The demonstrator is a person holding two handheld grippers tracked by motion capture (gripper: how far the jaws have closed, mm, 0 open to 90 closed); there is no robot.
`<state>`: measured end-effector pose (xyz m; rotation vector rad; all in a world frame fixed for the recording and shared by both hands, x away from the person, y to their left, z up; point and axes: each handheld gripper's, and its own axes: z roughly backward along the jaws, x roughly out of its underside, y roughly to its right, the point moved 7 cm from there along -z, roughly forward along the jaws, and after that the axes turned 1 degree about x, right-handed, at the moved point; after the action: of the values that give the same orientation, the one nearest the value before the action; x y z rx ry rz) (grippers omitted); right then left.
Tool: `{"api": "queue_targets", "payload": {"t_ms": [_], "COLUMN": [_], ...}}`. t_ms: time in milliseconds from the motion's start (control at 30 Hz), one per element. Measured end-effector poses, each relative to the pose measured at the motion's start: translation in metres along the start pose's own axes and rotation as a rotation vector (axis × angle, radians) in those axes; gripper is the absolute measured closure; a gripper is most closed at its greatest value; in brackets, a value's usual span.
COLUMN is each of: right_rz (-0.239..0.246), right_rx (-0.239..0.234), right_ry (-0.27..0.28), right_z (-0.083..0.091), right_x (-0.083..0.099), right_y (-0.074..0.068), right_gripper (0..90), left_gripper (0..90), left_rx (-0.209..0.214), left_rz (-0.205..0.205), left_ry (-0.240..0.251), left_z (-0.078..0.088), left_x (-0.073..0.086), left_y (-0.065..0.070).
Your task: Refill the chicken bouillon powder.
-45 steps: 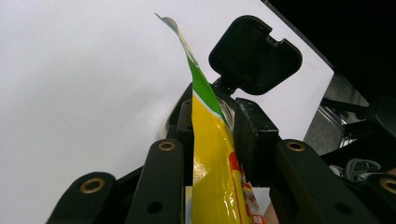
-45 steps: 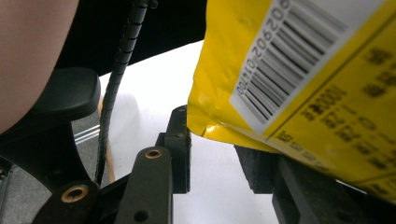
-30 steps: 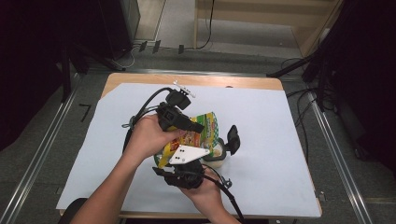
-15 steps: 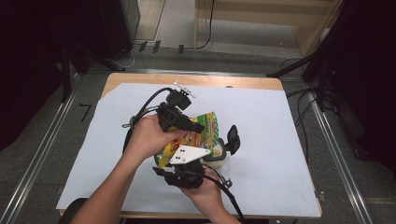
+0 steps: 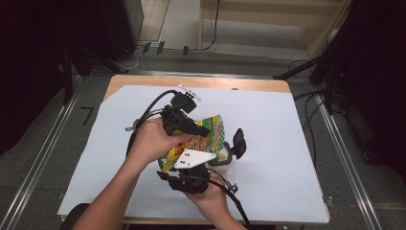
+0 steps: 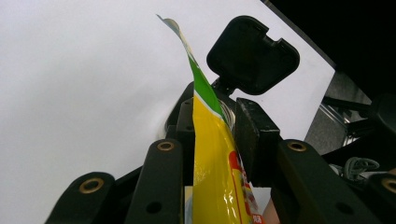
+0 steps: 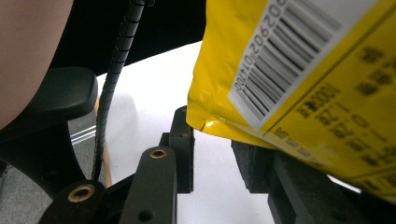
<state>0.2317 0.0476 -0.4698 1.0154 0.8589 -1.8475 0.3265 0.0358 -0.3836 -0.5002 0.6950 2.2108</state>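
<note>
- The packet, yellow with a green edge, is held up over the white sheet near the table's middle, above a small pale bowl.
- The left gripper has its jaws closed on the packet's upper part; the left gripper view has the film pinched between the two black pads, the green edge rising free above them.
- That grip looks meant to keep the packet upright and steady so that the other hand can work on it or tip it toward the bowl.
- The right gripper comes in from below, under its white three-cornered plate.
- In the right gripper view its jaws stand apart, one pad bare against the sheet, the packet's lower corner hanging just over the gap; I judge it not yet clamped on the film.
- The high view gives the layout: both hands close together, packet over bowl, a black pad-like piece beside the bowl.
- The left gripper view adds the pinch itself and that black piece beyond the jaws.
- The right gripper view adds the barcode on the packet's back and a ribbed cable.
</note>
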Motion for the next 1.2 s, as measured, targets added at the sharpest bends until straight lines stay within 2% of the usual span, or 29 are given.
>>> {"api": "queue_targets", "payload": {"t_ms": [267, 733, 900, 1200], "right_rz": [0.006, 0.003, 0.025, 0.010], "right_rx": [0.004, 0.003, 0.011, 0.002], "right_ry": [0.000, -0.005, -0.009, -0.006], "right_z": [-0.0007, 0.0000, 0.0005, -0.0014], "right_x": [0.0002, -0.0004, -0.0022, -0.0008], "right_y": [0.0006, -0.0003, 0.0010, 0.0025], "right_gripper": [71.3, 71.2, 71.1, 71.0], "left_gripper": [72.3, 72.8, 73.0, 73.2], "left_rx": [-0.006, 0.016, 0.005, -0.014], "left_rz": [-0.004, 0.035, 0.039, 0.036], "left_ry": [-0.004, -0.009, 0.004, -0.003], "left_z": [0.0003, 0.0001, 0.0031, 0.0020], "left_x": [0.0006, 0.0012, 0.0003, 0.0009], "left_y": [-0.0011, -0.0037, -0.0037, -0.0041]}}
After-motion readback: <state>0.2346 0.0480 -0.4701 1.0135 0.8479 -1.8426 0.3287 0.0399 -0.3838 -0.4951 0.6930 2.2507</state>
